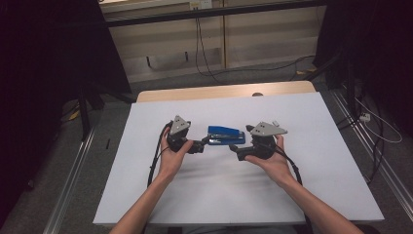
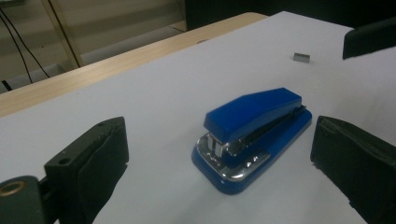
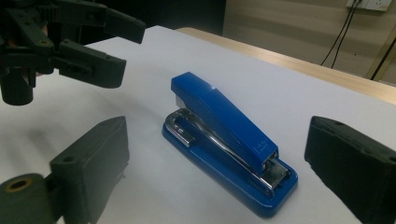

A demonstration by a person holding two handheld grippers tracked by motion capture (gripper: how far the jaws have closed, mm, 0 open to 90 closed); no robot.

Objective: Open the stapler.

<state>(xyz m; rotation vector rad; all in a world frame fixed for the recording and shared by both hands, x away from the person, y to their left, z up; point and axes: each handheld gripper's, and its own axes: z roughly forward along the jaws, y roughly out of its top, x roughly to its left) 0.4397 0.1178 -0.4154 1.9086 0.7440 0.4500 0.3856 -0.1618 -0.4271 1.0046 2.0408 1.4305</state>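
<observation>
White surface [image 1: 311,161], blue stapler [image 1: 226,135] mid-surface between left tool [image 1: 205,143] and right tool [image 1: 234,150]. Both spread apart, nothing held. Looks pre-grasp; next, close on an end squarely.

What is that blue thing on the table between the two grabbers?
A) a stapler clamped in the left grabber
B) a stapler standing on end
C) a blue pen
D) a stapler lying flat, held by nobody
D: the stapler lies flat on the table, both grippers open beside it.

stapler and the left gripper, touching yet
Apart. The left gripper view shows white table either side of the blue stapler, inside the left gripper's open jaws.
</observation>
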